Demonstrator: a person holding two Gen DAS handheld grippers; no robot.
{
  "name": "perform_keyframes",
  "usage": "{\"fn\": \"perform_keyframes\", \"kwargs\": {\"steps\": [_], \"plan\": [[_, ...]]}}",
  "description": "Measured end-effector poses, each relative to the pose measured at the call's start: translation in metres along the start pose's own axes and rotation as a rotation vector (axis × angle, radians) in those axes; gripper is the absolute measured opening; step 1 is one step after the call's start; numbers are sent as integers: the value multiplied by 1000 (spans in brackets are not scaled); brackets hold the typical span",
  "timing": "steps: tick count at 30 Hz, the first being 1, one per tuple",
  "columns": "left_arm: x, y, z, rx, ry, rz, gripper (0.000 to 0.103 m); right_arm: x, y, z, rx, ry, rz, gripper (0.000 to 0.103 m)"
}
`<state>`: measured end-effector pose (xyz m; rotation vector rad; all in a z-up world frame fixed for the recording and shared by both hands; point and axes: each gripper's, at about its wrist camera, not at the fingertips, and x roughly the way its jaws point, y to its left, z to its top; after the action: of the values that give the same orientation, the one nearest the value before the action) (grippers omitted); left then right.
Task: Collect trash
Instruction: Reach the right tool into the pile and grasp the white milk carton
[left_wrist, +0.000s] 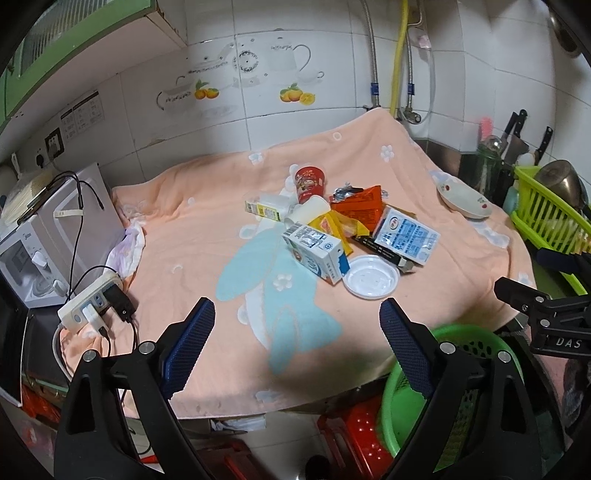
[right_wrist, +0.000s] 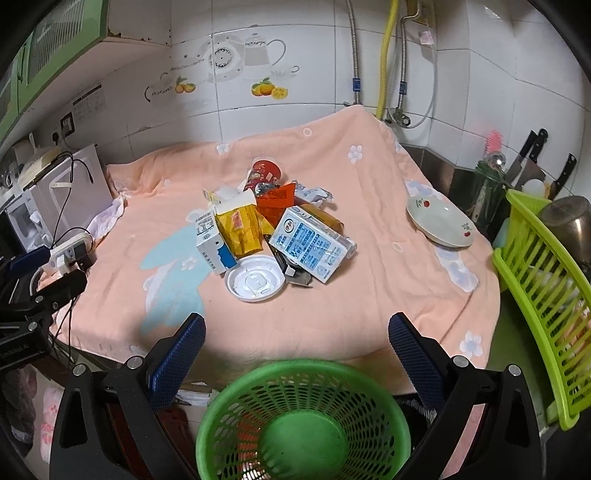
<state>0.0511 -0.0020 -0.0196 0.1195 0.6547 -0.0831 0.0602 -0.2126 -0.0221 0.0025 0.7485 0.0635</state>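
A heap of trash lies mid-counter on a peach towel (left_wrist: 192, 236) (right_wrist: 332, 314): a red paper cup (left_wrist: 309, 181) (right_wrist: 264, 173), a white-and-blue milk carton (left_wrist: 317, 253) (right_wrist: 212, 242), a blue-printed carton (left_wrist: 406, 236) (right_wrist: 310, 243), yellow and orange wrappers (left_wrist: 356, 208) (right_wrist: 240, 230), and a white plastic lid (left_wrist: 370, 276) (right_wrist: 255, 277). A green mesh basket (left_wrist: 461, 343) (right_wrist: 303, 421), with nothing in it, stands below the counter's front edge. My left gripper (left_wrist: 297, 321) hovers open in front of the heap. My right gripper (right_wrist: 297, 338) is open above the basket.
A white bowl (left_wrist: 463, 201) (right_wrist: 439, 221) rests on the towel at right. A lime dish rack (left_wrist: 550, 221) (right_wrist: 546, 295) with a metal pot and knives borders the right side. A small white oven (left_wrist: 48, 236) and a power strip (left_wrist: 92, 299) sit at left. Red stools stand below.
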Motion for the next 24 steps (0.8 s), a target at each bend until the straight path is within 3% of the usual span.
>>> {"fn": "perform_keyframes", "kwargs": {"steps": [18, 20, 24], "plan": [[52, 25, 31, -10, 51, 6, 87, 80, -3, 42, -129, 62, -11, 94], [59, 28, 35, -7, 54, 9, 87, 91, -1, 48, -151, 69, -6, 87], [69, 35, 42, -5, 59, 13, 87, 115, -3, 63, -154, 98, 6, 82]]}}
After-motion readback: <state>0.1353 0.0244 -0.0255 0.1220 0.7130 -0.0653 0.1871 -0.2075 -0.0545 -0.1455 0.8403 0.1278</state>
